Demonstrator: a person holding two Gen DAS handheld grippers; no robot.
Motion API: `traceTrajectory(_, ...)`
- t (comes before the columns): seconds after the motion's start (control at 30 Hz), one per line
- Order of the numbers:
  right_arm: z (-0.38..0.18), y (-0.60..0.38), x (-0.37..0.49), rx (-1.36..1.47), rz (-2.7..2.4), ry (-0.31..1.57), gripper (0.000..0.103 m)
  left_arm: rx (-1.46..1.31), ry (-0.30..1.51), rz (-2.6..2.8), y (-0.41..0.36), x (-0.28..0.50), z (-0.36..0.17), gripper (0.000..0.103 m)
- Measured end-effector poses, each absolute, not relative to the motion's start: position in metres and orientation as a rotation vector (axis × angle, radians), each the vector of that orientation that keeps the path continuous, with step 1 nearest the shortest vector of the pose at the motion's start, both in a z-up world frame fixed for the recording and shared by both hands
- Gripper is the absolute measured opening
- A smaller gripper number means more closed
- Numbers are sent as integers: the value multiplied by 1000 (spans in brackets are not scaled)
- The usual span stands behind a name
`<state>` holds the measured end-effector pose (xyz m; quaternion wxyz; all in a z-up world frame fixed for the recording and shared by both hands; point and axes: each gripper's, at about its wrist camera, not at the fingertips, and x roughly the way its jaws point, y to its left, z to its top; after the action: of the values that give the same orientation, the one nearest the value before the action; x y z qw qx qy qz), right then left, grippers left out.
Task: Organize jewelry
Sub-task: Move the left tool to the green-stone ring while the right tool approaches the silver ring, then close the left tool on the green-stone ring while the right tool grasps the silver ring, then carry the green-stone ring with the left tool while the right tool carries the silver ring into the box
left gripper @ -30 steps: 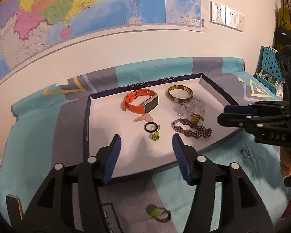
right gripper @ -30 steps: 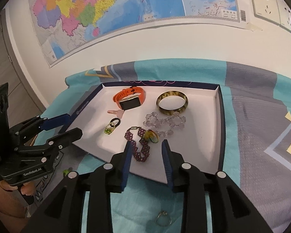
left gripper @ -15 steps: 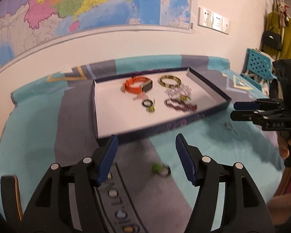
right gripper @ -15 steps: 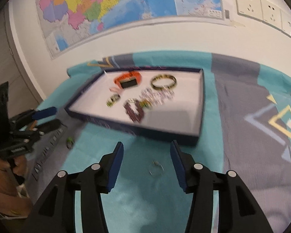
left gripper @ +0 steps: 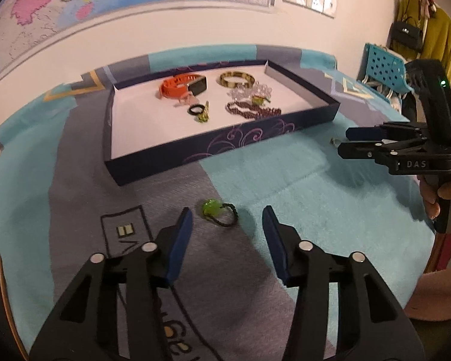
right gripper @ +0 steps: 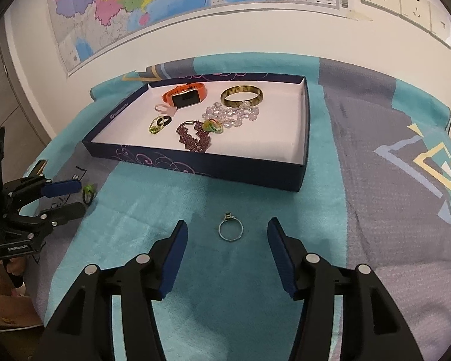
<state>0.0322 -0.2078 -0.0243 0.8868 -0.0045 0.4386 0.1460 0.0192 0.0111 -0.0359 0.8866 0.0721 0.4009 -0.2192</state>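
Bare blanket (right gripper: pixel 255 285) before the tray's near wall (right gripper: pixel 195 167), a low barrier.

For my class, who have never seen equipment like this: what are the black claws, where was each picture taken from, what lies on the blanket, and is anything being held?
No robot here: a person holds a two-fingered clamp in each hand, each with a camera looking along its fingers. One picture is from the left hand-held gripper, the other from the right hand-held gripper. A dark blue shallow box on a teal and grey blanket holds an orange-strapped watch, a gold bangle and beaded bracelets. Outside it lie a green-beaded black hair tie, before the left gripper, and a thin silver ring, before the right. The left jaws have just been closing, the right opening; nothing is held.
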Motion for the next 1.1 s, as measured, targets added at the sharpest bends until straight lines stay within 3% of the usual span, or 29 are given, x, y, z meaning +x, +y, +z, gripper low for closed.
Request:
traceTrajectory(0.27,-27,-195,33,-66,300,917,48,122,879,-444,7,30,-40,37)
traceTrajectory(0.4,-27,-194,34,-85,282,915,31,128,879,-438,6,30,-39,27)
traceTrajectory(0.57,-27,-194,34,-88,287,915,16,124,878,-438,6,29,-39,26)
traceTrajectory(1.1,-18,-193,30,-48,331,888,16,110,859,-451,5,24,-33,24)
